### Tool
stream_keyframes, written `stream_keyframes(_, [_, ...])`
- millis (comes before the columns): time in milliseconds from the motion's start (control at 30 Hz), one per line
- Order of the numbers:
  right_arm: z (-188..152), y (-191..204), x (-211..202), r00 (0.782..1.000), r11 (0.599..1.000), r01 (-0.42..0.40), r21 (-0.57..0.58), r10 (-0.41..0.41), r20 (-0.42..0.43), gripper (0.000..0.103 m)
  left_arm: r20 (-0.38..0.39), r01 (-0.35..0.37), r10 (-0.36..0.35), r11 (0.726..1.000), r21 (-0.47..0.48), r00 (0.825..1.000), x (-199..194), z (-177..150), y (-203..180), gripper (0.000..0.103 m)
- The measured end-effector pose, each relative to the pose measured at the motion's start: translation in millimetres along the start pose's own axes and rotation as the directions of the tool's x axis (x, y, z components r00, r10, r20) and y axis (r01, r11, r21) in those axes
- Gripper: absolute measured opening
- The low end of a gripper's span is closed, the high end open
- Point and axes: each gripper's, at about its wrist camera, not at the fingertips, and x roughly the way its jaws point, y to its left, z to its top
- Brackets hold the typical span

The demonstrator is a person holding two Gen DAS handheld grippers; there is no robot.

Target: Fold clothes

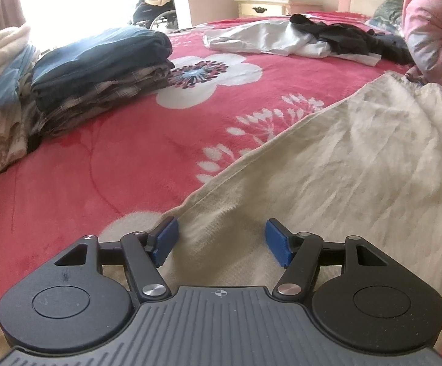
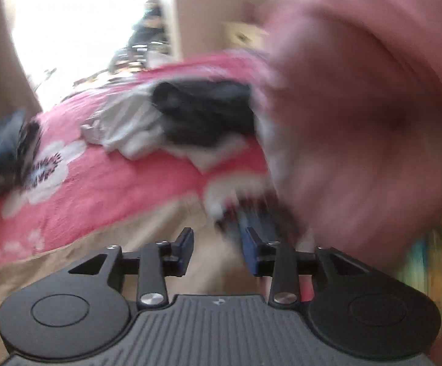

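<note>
While the wrinkled beige cotton garment (image 1: 327,164) lies spread on the pink floral bed blanket (image 1: 114,164), left claw (image 1: 221,242) released above its corner, right claw (image 2: 218,251) likewise released, blurred pink fabric bundle (image 2: 358,106) beside it.

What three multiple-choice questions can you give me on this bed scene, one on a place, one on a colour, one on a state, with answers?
1. Where is the folded stack?
A. left, on the bed
B. on the nightstand
C. on the beige garment

2. What colour is the bedspread?
A. green
B. pink-red with white flowers
C. plain grey

3. How is the left hand-held gripper?
A. shut on a sock
B. open
C. out of view

Answers:
1 A: the folded stack sits left on the bedspread.
2 B: white flowers show on pink-red.
3 B: the left hand-held gripper has its jaws apart over the beige garment.
</note>
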Motion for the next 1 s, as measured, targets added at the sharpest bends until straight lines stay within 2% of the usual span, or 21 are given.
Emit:
stream_keyframes(67, [-18.4,-19.9,5.2,1.000,0.986,-0.010,0.168,0.014,-0.024,0.039,-0.001,-0.003,0.003,1.000,-0.005,1.000,0.1,0.1,0.2,0.064])
stream_keyframes(167, [-45.4,-49.4,12.9,0.998,0.913,-0.019,0.407,0.043,-0.051,0.040,-0.001,-0.008,0.008,1.000,0.000,1.000,-0.2,-0.3,-1.1,0.065])
stream_keyframes(233, [-53.2,-59.0,14.7,0.997,0.870,-0.059,0.490,0.072,-0.006,0.038,-0.003,-0.012,0.012,1.000,0.000,1.000,-0.4,0.0,-1.8,0.065])
stream_keyframes(300, [-54.0,-61.3,16.5,0.997,0.855,-0.071,0.514,0.067,0.026,0.036,-0.004,-0.015,0.015,1.000,-0.004,1.000,-0.7,0.2,-2.2,0.065])
stream_keyframes(400, [-44.3,-60.0,24.2,0.999,0.876,-0.048,0.479,0.031,0.044,0.035,-0.003,-0.020,0.020,1.000,-0.010,1.000,-0.9,-0.5,-2.6,0.065])
stream_keyframes(533, [-31.1,-53.3,39.8,1.000,0.932,-0.006,0.362,-0.001,0.021,0.036,0.003,-0.019,0.019,1.000,-0.012,1.000,-0.8,-1.6,-2.2,0.065])
stream_keyframes(733, [-25.4,-45.0,53.4,0.999,0.969,-0.039,0.246,0.042,-0.005,0.036,0.009,-0.011,0.012,1.000,-0.007,1.000,-0.6,-2.9,-1.2,0.065])
stream_keyframes(767, [-25.4,-44.0,54.1,0.999,0.971,-0.048,0.233,0.050,-0.003,0.034,0.011,-0.011,0.011,1.000,-0.007,1.000,-0.5,-3.2,-1.3,0.065])
stream_keyframes(900, [-24.6,-43.5,48.3,1.000,0.979,-0.026,0.204,0.024,0.013,0.004,0.016,-0.009,0.010,1.000,-0.005,1.000,-0.3,-4.0,-1.4,0.065])
stream_keyframes(1000, [-25.7,-39.4,37.7,0.999,0.988,0.005,0.157,-0.011,0.042,0.003,0.017,-0.007,0.007,1.000,-0.003,1.000,-0.3,-3.8,-1.0,0.065])
